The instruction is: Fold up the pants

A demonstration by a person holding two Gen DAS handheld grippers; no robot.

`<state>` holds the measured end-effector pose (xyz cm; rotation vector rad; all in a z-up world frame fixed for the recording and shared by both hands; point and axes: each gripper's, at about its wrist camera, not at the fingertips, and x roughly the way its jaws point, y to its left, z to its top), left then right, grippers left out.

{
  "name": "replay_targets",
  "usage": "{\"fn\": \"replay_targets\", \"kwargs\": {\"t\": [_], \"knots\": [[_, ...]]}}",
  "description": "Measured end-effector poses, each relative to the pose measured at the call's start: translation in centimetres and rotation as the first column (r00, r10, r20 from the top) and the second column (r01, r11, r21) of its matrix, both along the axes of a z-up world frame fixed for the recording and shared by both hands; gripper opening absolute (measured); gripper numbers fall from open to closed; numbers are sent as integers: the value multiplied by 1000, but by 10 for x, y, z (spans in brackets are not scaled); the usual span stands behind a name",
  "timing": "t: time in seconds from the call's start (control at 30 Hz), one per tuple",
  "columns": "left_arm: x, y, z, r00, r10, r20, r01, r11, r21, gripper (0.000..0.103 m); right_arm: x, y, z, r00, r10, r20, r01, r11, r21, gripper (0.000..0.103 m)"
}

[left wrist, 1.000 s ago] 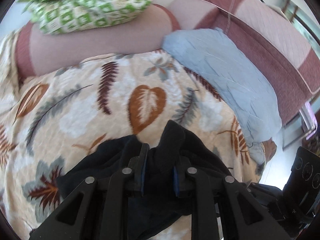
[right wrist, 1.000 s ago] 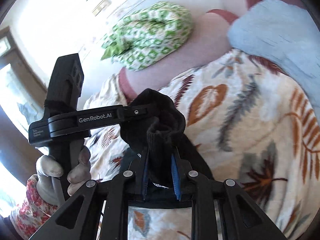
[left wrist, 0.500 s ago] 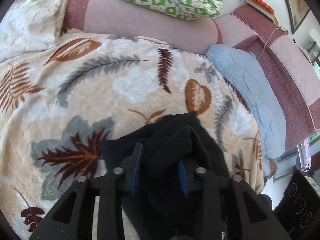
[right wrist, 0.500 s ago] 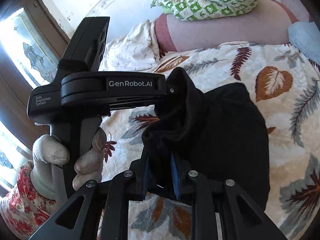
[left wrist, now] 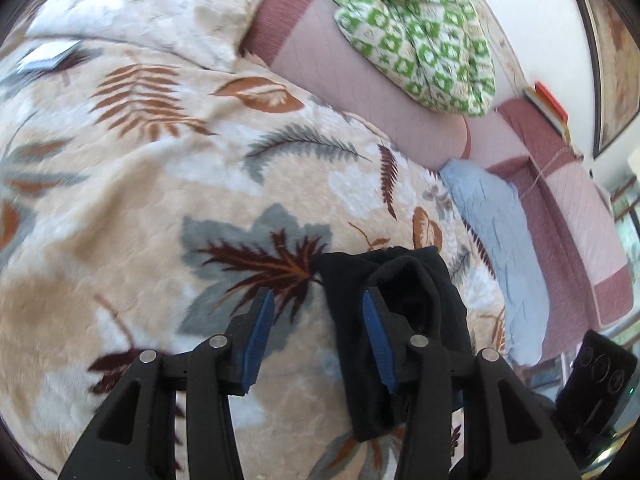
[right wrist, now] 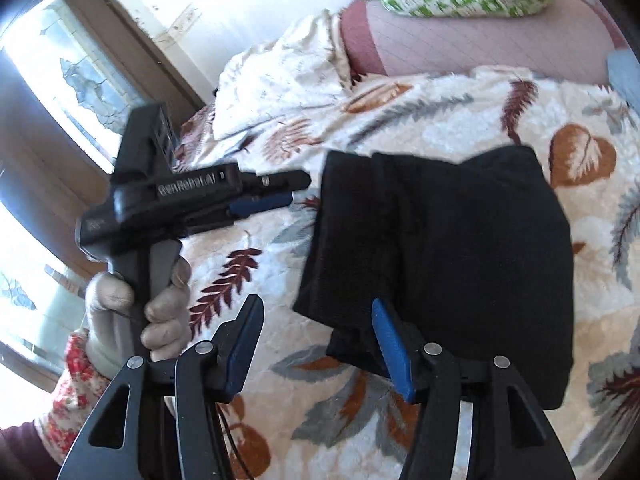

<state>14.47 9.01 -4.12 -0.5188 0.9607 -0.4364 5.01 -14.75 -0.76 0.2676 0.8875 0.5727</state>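
One left gripper and one right gripper, two in all, both spread wide and grasping nothing. One pair of black pants lies folded on the leaf-patterned bed blanket, under each gripper's right finger.

Left gripper fingers spread, right gripper fingers spread

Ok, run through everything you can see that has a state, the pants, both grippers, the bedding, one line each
black pants: folded into a compact stack, lying on the blanket, held by neither gripper.
left gripper: jaws open, empty, beside the pants' edge.
right gripper: jaws open, empty, at the stack's near edge.
leaf-print blanket: spread over the bed, slightly rumpled.
green patterned bedding: bunched up on the pink bolster.
light blue cloth: lying flat beside the blanket.
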Motion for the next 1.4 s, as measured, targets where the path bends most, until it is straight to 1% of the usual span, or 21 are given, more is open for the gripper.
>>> {"fn": "replay_targets", "kwargs": {"t": [0.13,0.17,0.2,0.27,0.33,0.4,0.47,0.53,0.57,0.63,0.67,0.7,0.73,0.8,0.83,0.93,1.03,1.1,1.17,1.3,1.4], "knots": [[-24,23,-5,995,90,36,-88,993,-75,46,11,-7,21,992,-103,69,107,992,-63,61],[-28,28,-7,994,104,38,-100,991,-87,46,17,-7,22,990,-124,66,129,989,-75,57],[-32,32,-9,993,115,39,-111,990,-92,46,24,-8,23,988,-144,61,149,986,-80,49],[-39,36,-12,991,128,45,-124,988,-90,46,45,-2,20,986,-165,40,168,982,-87,46],[-42,38,-13,990,132,50,-127,988,-92,46,63,10,17,983,-179,36,182,975,-131,46],[-43,40,-14,989,138,56,-134,988,-80,47,79,27,7,985,-169,21,170,968,-185,46],[-44,40,-18,987,149,57,-147,988,-40,48,89,47,-12,989,-143,-22,133,955,-264,48],[-45,41,-22,986,157,51,-156,987,-21,48,92,67,-36,993,-104,-54,78,927,-366,48],[-45,42,-23,986,159,48,-158,987,-25,48,89,77,-45,996,-85,-35,62,903,-425,50],[-46,43,-23,985,164,51,-163,986,-25,49,79,95,-50,999,-19,31,32,852,-522,63],[-47,43,-22,985,166,56,-165,986,-16,49,76,101,-49,999,12,41,12,837,-547,76],[-47,43,-22,984,168,61,-168,986,-6,49,72,105,-47,998,39,52,-3,824,-566,80],[-48,42,-22,984,169,63,-170,985,2,50,68,106,-43,996,61,69,-11,821,-571,80],[-49,42,-22,982,175,65,-176,984,16,50,60,98,-24,990,78,115,-5,848,-530,80],[-50,41,-22,982,177,66,-179,984,19,50,56,86,-11,988,60,140,17,870,-492,79],[-53,35,-18,983,167,80,-169,985,25,50,47,49,20,982,-28,187,103,910,-402,79],[-59,18,-12,985,136,108,-144,987,70,50,35,8,29,970,-130,204,199,908,-369,79],[-65,4,-10,987,111,116,-123,988,98,50,26,-19,24,960,-202,194,263,889,-375,79],[-74,-14,-7,988,74,132,-94,984,152,51,18,-45,11,947,-275,168,320,869,-378,79],[-96,-49,-5,985,8,175,-57,959,279,51,10,-81,-26,923,-381,49,374,862,-342,79],[-108,-61,-10,985,-19,174,-38,947,319,51,8,-95,-47,902,-430,-33,406,873,-271,79]]}}
